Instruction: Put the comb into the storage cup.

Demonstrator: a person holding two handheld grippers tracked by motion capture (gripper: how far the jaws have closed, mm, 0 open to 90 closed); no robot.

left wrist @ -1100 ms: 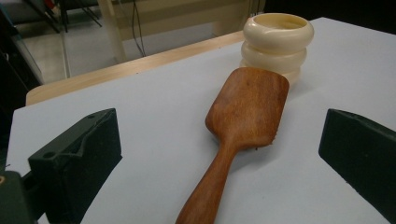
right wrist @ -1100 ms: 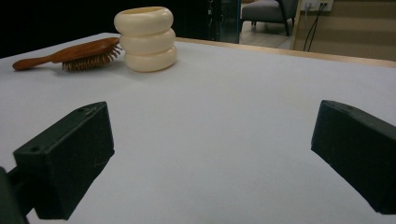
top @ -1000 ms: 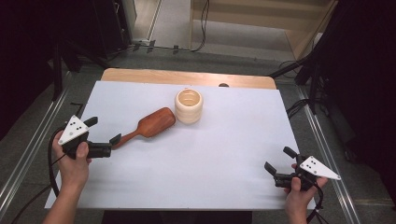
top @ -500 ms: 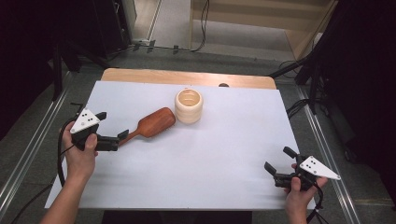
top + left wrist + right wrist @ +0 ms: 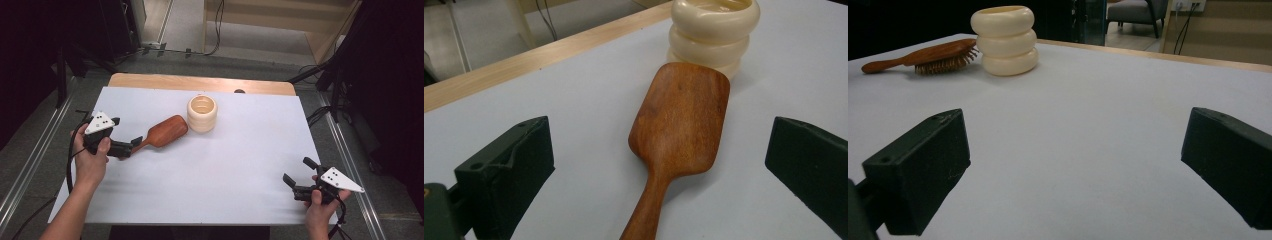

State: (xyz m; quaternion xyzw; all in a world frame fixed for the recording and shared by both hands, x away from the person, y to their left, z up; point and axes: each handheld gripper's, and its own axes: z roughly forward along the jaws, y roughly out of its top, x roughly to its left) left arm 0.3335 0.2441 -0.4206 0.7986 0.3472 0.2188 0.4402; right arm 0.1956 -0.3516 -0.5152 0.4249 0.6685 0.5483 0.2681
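At the left side of the white table [image 5: 240,200] I hold my left gripper [image 5: 131,146] with its jaws spread wide on either side of the handle of the wooden hairbrush [image 5: 161,133]. Nothing is gripped yet. The brush lies flat, bristles down, its handle pointing toward me and its head just beside the cream ribbed pot [image 5: 202,113]; whether they touch I cannot tell. From the left gripper view the handle [image 5: 644,212] runs between my jaws, a little toward one side. I judge this is the reach, just before the grasp. Next I need to ease forward and down, centre the thin handle, and close without nudging the pot. My right gripper [image 5: 296,183] rests released near the table's right front corner, well apart from both.
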